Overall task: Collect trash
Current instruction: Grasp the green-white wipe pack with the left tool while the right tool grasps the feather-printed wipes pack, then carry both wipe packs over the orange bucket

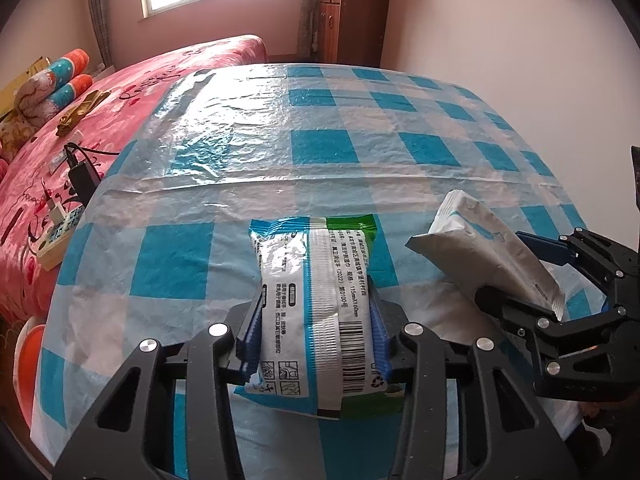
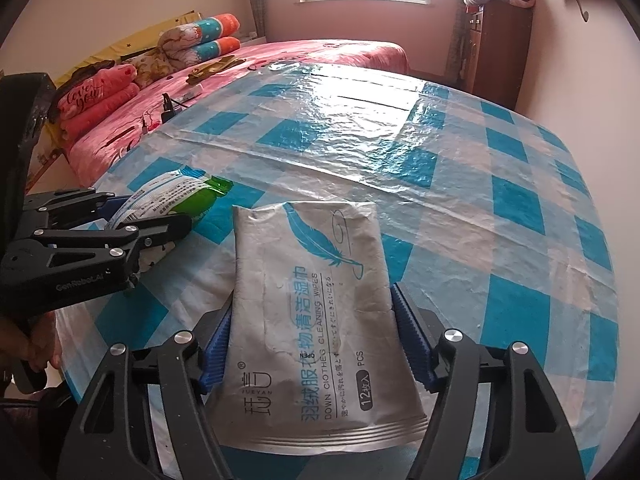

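Two packets are what I count on the blue-and-white checked plastic tablecloth (image 1: 320,148), and I have one in each gripper. In the left wrist view, the white, blue and green wet-wipe packet with a barcode (image 1: 316,312) sits low in the centre of the frame, and the left gripper (image 1: 316,316) has its blue ribbed pads pressed against both long edges, jaws drawn in narrow and gripping it. In the right wrist view, the silver foil packet of clothes-cleaning wipes with a blue feather print (image 2: 316,320) fills the lower centre, and the right gripper (image 2: 316,340) stands wider, its pads touching the packet's sides at about mid-length; I judge that a grip too, though a lighter one. From the left view the silver packet appears at the right edge, tilted up off the cloth. To do this step well, I want both pinches firm before lifting, since foil is slick and the silver packet is held by its soft flanks; I would lift straight up, keep the two grippers apart so they do not knock, and avoid dragging the crinkled cloth along. I see no bin in either frame, so I cannot tell where the packets must go. Count: two packets, two grippers, one cloth.
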### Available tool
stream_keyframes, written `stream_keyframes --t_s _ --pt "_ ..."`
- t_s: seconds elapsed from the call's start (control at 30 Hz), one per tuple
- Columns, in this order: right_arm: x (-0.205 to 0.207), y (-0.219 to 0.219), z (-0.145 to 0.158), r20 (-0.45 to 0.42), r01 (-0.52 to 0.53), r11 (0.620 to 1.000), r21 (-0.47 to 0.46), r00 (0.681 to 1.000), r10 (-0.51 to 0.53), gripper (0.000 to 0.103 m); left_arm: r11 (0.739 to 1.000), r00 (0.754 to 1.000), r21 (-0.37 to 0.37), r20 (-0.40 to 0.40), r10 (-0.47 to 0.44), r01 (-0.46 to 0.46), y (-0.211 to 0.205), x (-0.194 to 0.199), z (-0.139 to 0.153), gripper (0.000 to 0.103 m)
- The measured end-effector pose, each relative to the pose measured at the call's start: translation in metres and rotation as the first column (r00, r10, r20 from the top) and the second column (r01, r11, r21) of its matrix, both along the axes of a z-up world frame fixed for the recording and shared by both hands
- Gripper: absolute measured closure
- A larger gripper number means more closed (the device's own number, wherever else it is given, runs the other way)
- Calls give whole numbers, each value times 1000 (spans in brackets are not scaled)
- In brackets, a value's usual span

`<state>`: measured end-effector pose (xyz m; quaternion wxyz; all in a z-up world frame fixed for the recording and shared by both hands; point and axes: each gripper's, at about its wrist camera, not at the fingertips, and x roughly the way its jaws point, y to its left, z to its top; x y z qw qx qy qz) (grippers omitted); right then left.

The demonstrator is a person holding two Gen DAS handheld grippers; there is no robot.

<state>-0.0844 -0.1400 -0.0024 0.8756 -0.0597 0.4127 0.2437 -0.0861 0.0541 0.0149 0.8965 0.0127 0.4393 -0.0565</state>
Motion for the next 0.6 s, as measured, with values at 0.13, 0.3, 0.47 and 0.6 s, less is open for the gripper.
stream_keyframes --t_s 0.13,0.3,0.47,0.6 --pt "-2 1 1 2 0 1000 -4 1000 0 34 1000 1000 -16 0 8 -8 5 -2 1 59" --pt "-5 4 2 6 -7 1000 -10 1000 7 36 999 1000 -30 7 21 -21 13 -5 4 59" --pt "-8 9 5 14 -12 1000 -12 1000 12 37 999 999 -42 18 31 -30 20 -10 9 59" --pt "-10 12 9 24 -17 1000 -14 1000 17 37 998 999 -50 32 40 -38 26 -14 13 59"
